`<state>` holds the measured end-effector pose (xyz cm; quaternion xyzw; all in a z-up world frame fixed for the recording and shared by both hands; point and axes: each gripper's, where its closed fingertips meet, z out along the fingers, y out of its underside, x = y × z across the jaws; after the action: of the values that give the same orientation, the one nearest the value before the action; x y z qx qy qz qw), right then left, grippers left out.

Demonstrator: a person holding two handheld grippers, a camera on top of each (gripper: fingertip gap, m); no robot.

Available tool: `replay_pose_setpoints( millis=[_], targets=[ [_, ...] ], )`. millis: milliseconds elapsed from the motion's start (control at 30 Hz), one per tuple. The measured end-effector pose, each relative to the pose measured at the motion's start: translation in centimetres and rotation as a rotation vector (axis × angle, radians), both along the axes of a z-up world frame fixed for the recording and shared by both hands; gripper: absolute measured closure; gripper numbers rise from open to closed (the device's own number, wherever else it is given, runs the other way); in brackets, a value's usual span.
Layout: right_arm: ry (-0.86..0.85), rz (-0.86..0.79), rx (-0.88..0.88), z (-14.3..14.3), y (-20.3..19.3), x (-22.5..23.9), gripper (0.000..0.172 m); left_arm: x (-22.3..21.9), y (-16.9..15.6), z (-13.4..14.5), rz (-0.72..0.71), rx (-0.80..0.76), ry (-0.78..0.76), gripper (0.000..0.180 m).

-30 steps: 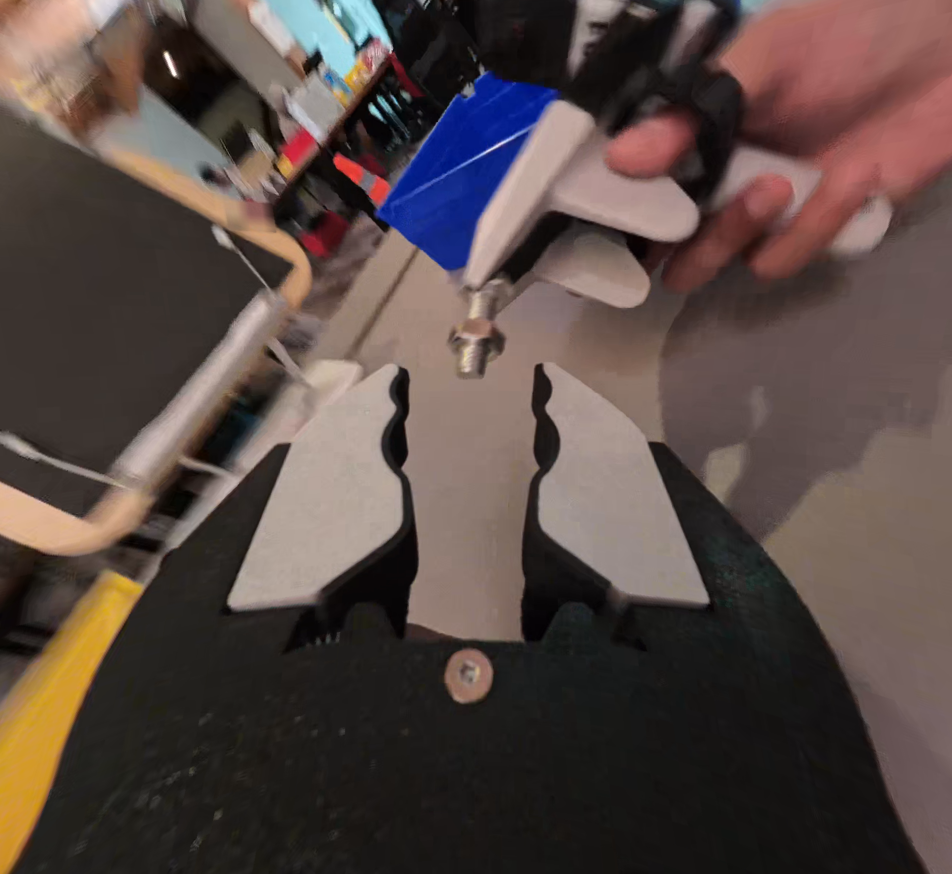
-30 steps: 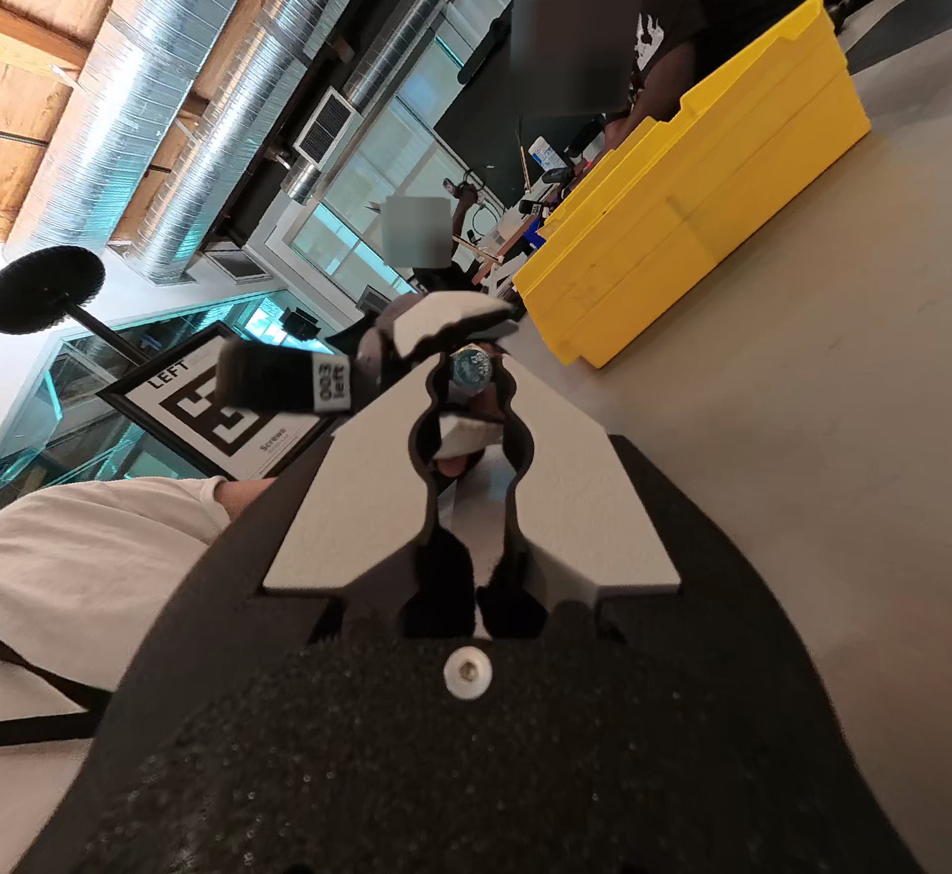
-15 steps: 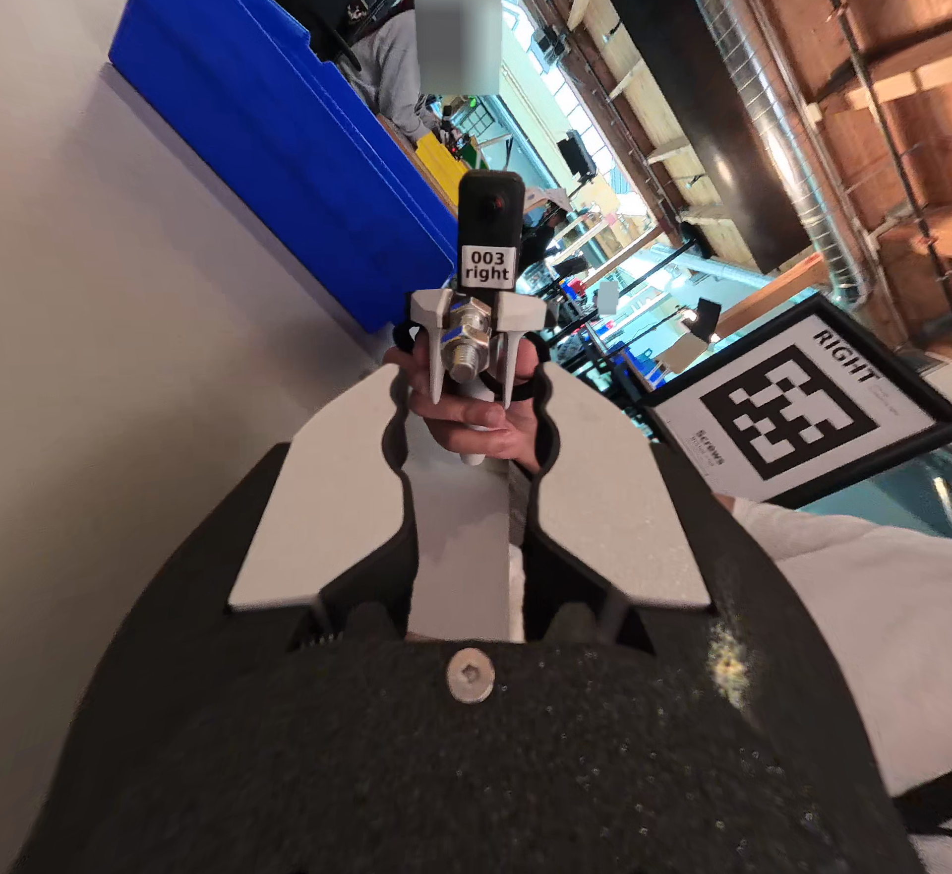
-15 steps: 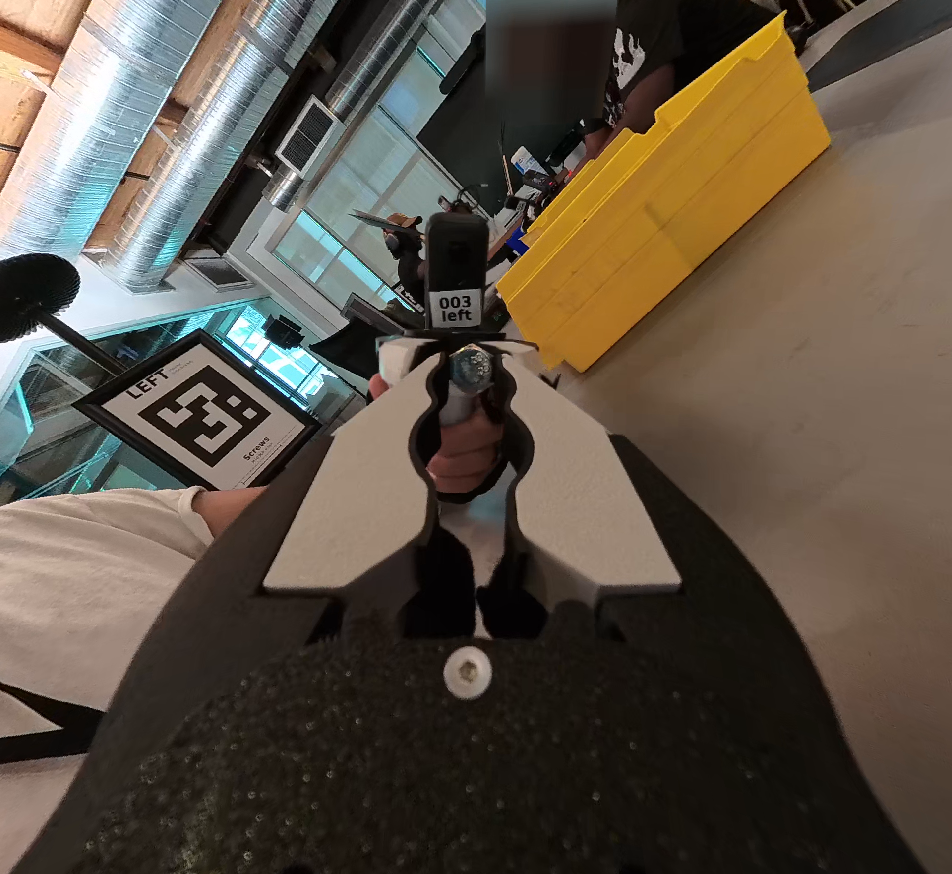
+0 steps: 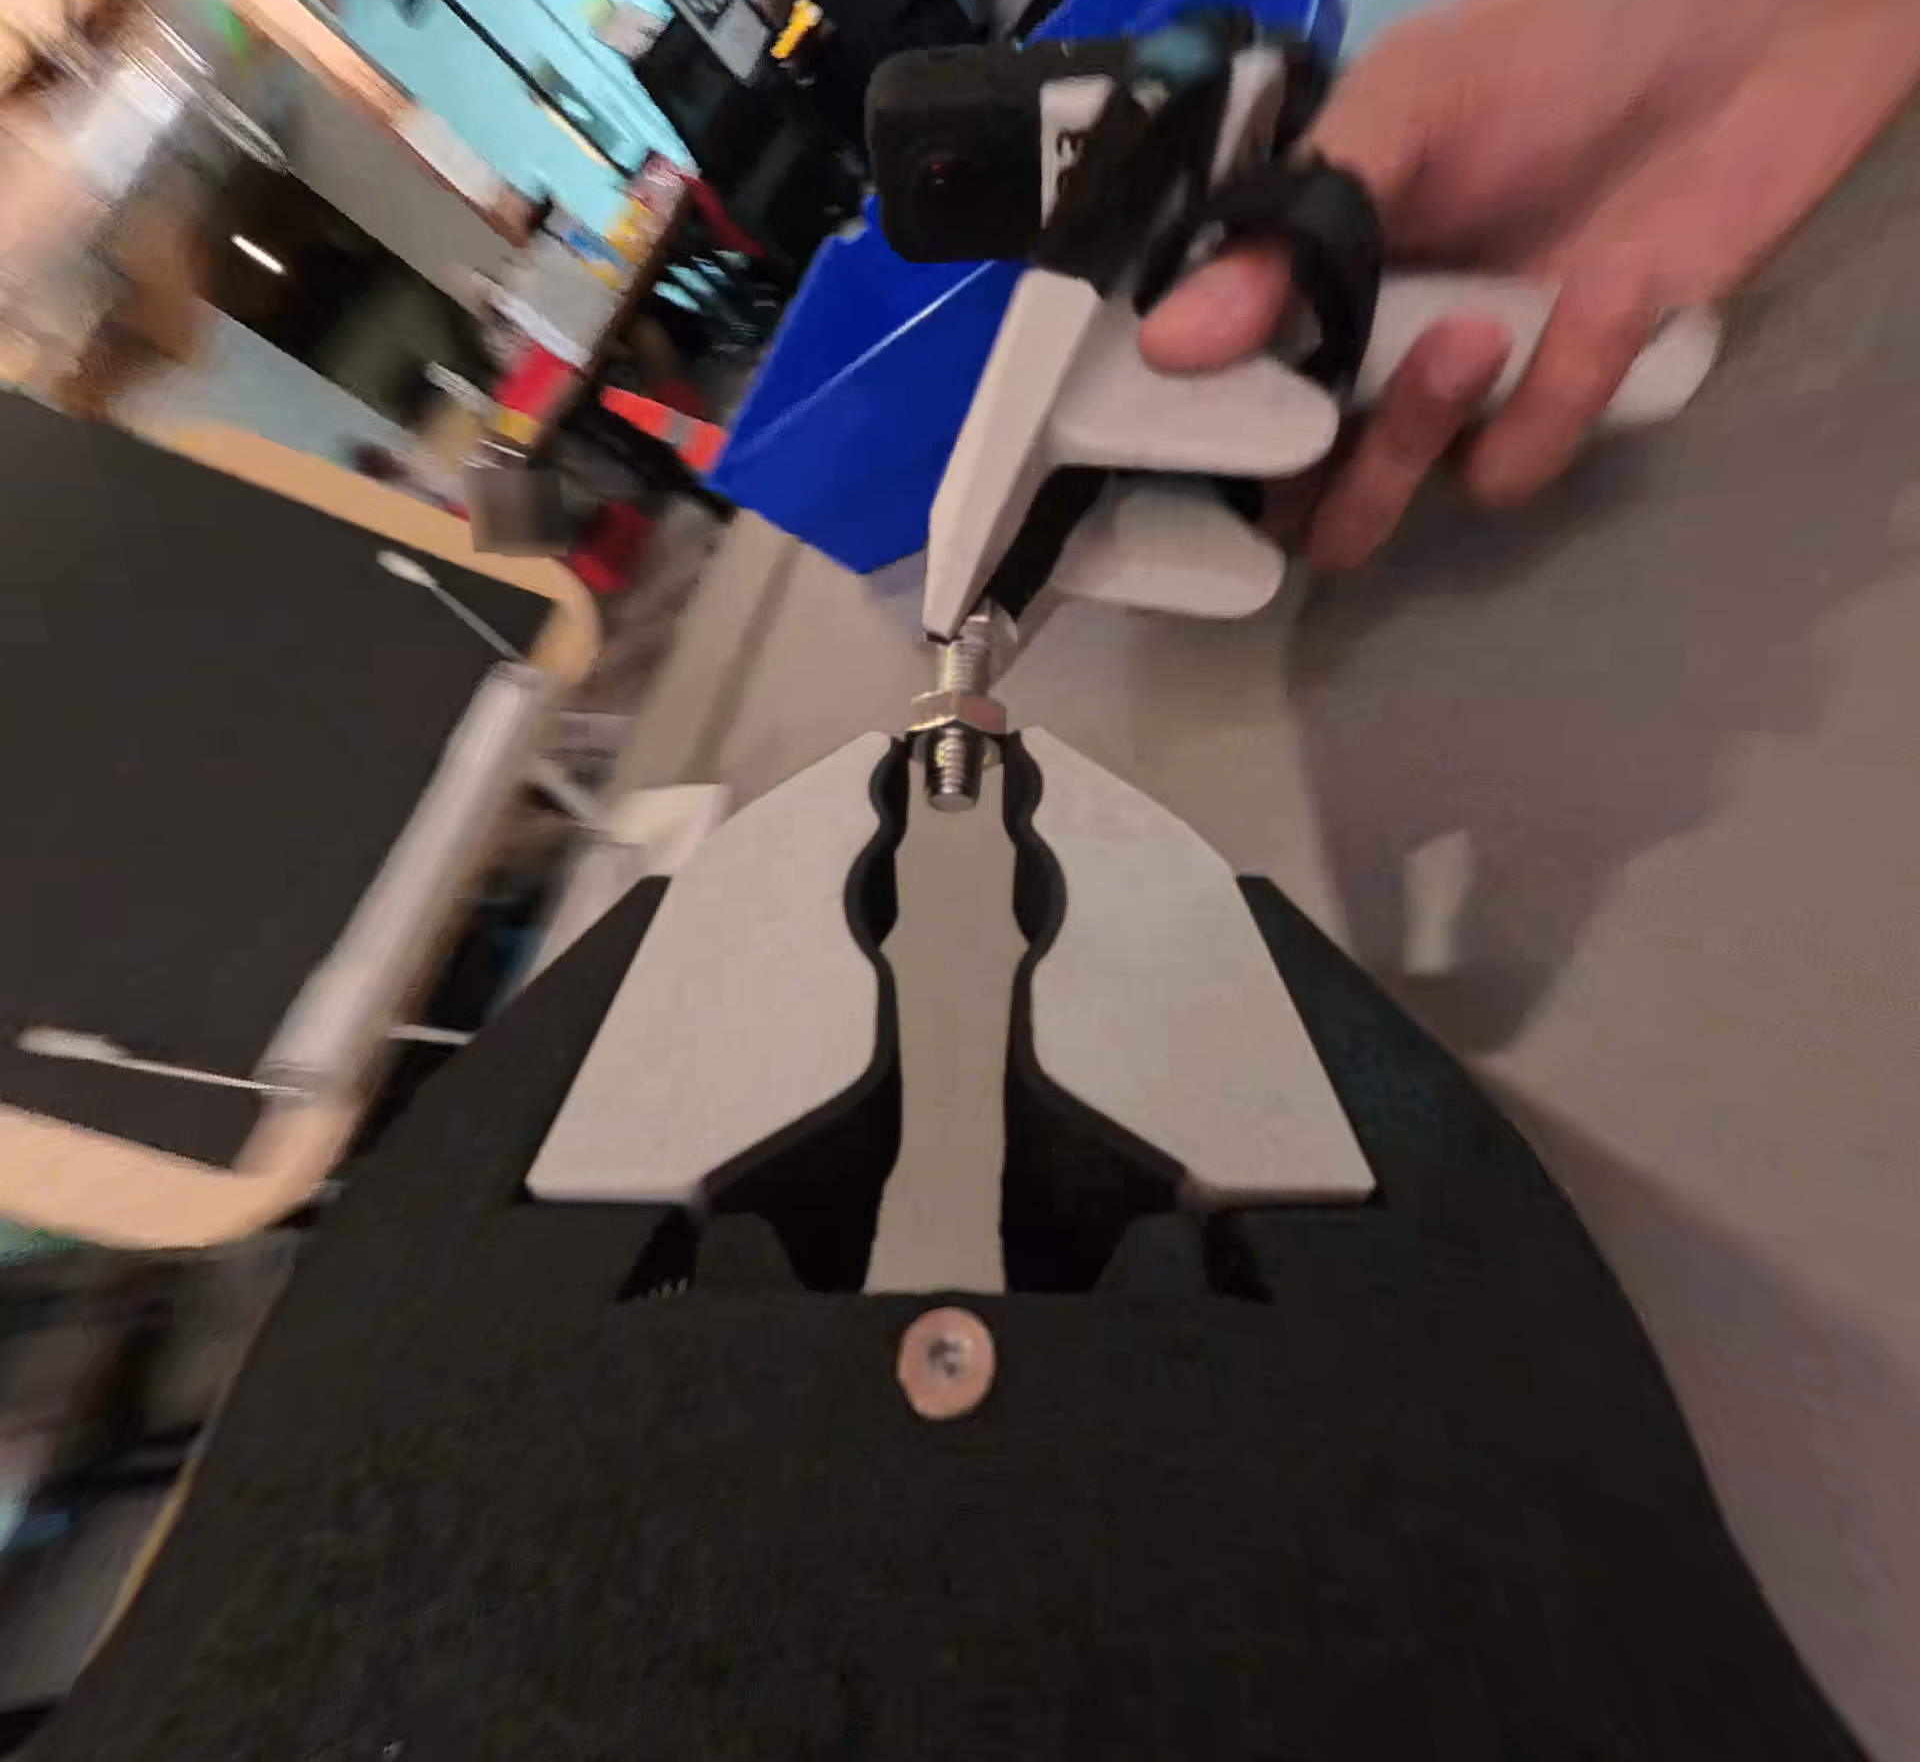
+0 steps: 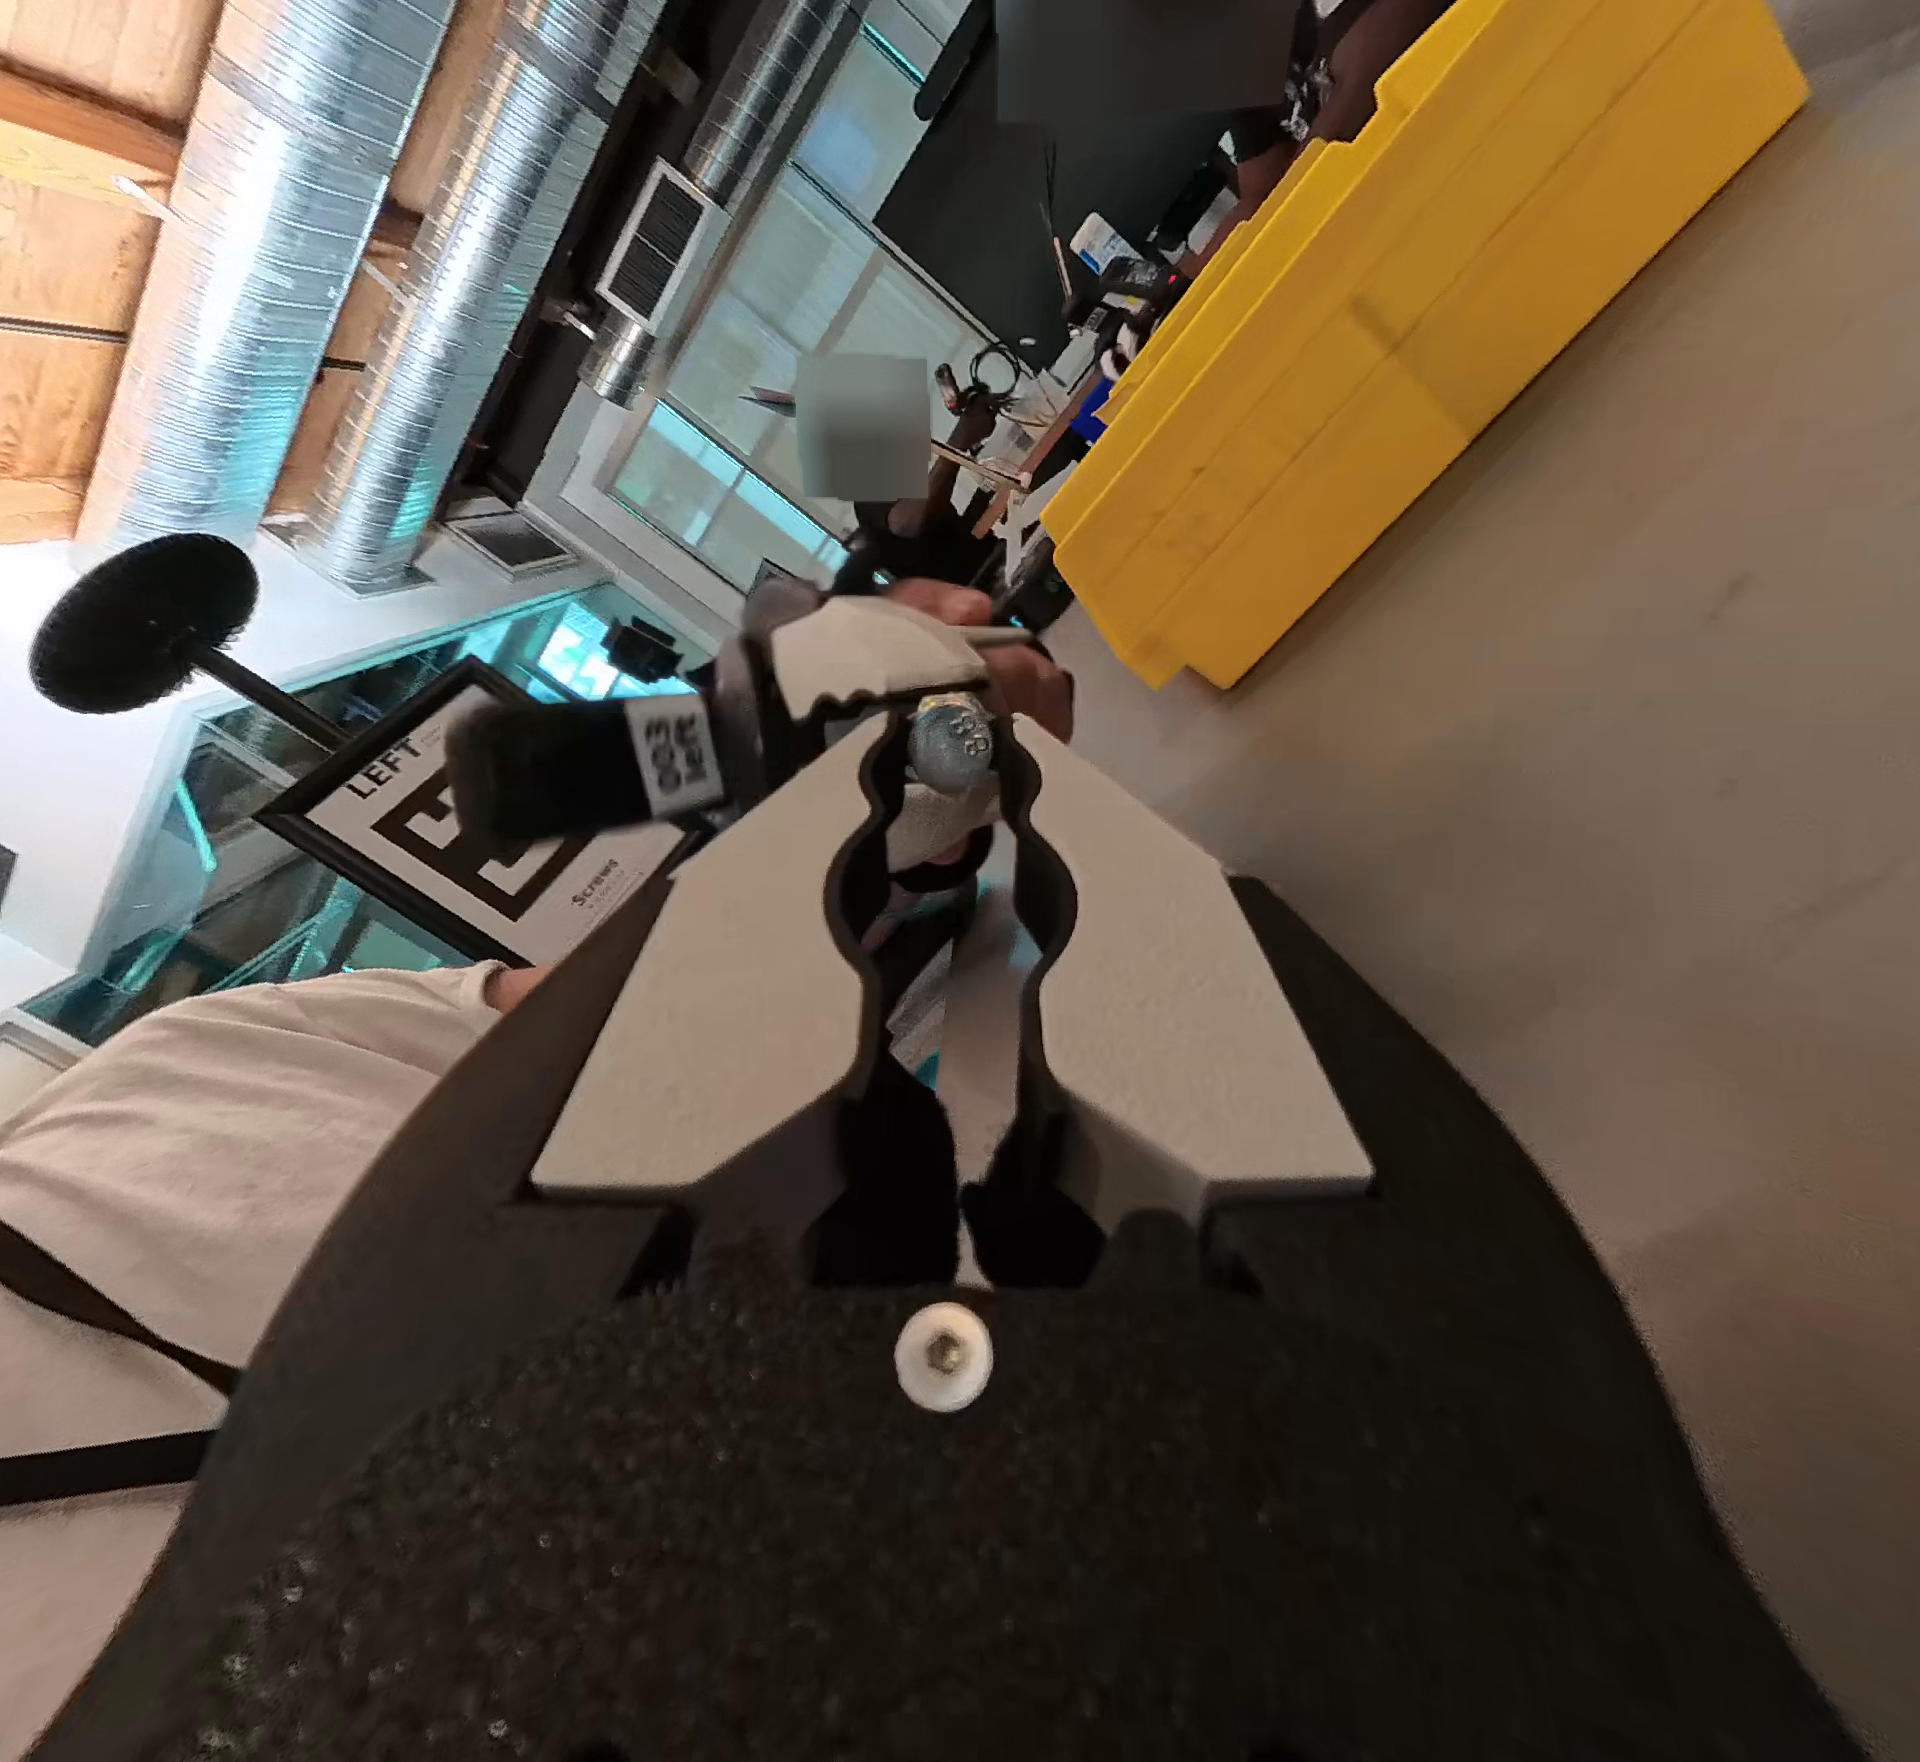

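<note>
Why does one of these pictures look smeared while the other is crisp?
Left wrist view: motion blur smears the hand, blue bin and room, though the bolt at the fingertips stays fairly sharp. Right wrist view: mostly crisp, yellow bin clear; only the other gripper blurs. Both bend straight lines near the edges.

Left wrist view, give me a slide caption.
Left gripper jaws closed on the nut of a bolt held by the right gripper.

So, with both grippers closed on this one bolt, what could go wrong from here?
1. The left gripper grips only by its fingertips at the hex nut; it may slip off.
2. The right gripper clamps the bolt head; if the two tools are not in line, the bolt could twist free.
3. The left view is blurred, so aiming is uncertain.
</note>
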<state>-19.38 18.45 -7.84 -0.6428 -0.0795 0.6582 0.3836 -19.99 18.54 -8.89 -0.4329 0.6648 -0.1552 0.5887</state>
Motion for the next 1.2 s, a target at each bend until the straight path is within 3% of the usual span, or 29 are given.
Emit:
replay_pose_setpoints(
  millis=[67, 133, 200, 267, 367, 433, 533, 633, 733, 867, 1000, 1067, 1133, 1200],
  targets=[
    [0.006, -0.005, -0.009, -0.1, 0.1, 0.1, 0.156, 0.0, 0.5, 0.3, 0.062, 0.312, 0.068, 0.164],
    [0.031, 0.000, -0.019, 0.1, 0.1, 0.4, 0.155, 0.2, 0.8, 0.5, 0.126, 0.501, 0.092, 0.164],
    [0.033, -0.002, -0.017, 0.2, 0.1, 0.6, 0.155, 0.4, 0.4, 0.5, 0.132, 0.529, 0.088, 0.157],
    [0.020, -0.010, 0.001, 0.3, 0.1, 0.7, 0.155, 0.6, 0.0, 0.3, 0.120, 0.429, 0.077, 0.146],
    [0.006, -0.034, 0.026, 0.5, 0.1, 0.9, 0.155, 0.4, 0.4, -0.5, 0.147, 0.107, 0.042, 0.136],
    [-0.012, -0.046, 0.043, 0.6, 0.2, 1.1, 0.155, -0.2, 1.2, -1.1, 0.211, -0.194, -0.019, 0.130],
    [-0.025, -0.058, 0.052, 0.5, 0.3, 1.2, 0.155, 0.0, 0.0, -2.0, 0.146, -0.849, -0.135, 0.125],
    [-0.020, -0.059, 0.048, 0.5, 0.4, 1.2, 0.155, 0.4, -0.7, 0.4, -0.033, -1.392, -0.327, 0.130],
    [-0.020, -0.053, 0.051, 0.6, 0.2, 1.2, 0.155, 0.1, -0.6, 1.3, -0.135, -1.572, -0.394, 0.132],
    [-0.012, -0.040, 0.044, 0.6, 0.1, 0.9, 0.155, 0.4, -1.4, 1.6, -0.175, -1.510, -0.356, 0.142],
    [-0.003, -0.006, 0.048, 0.8, -0.4, 0.1, 0.155, 0.7, -1.5, 1.4, -0.150, -1.367, -0.324, 0.163],
    [-0.003, -0.002, 0.048, 0.8, -0.5, 0.0, 0.155, 0.6, -1.6, 1.4, -0.151, -1.270, -0.308, 0.163],
    [0.000, 0.009, 0.041, 0.8, -0.6, -0.1, 0.155, 0.4, -1.7, 1.2, -0.134, -1.045, -0.254, 0.163],
    [0.001, 0.023, 0.024, 0.5, -0.7, -0.3, 0.155, 0.3, -1.6, 0.6, -0.093, -0.672, -0.164, 0.163]
  ],
)
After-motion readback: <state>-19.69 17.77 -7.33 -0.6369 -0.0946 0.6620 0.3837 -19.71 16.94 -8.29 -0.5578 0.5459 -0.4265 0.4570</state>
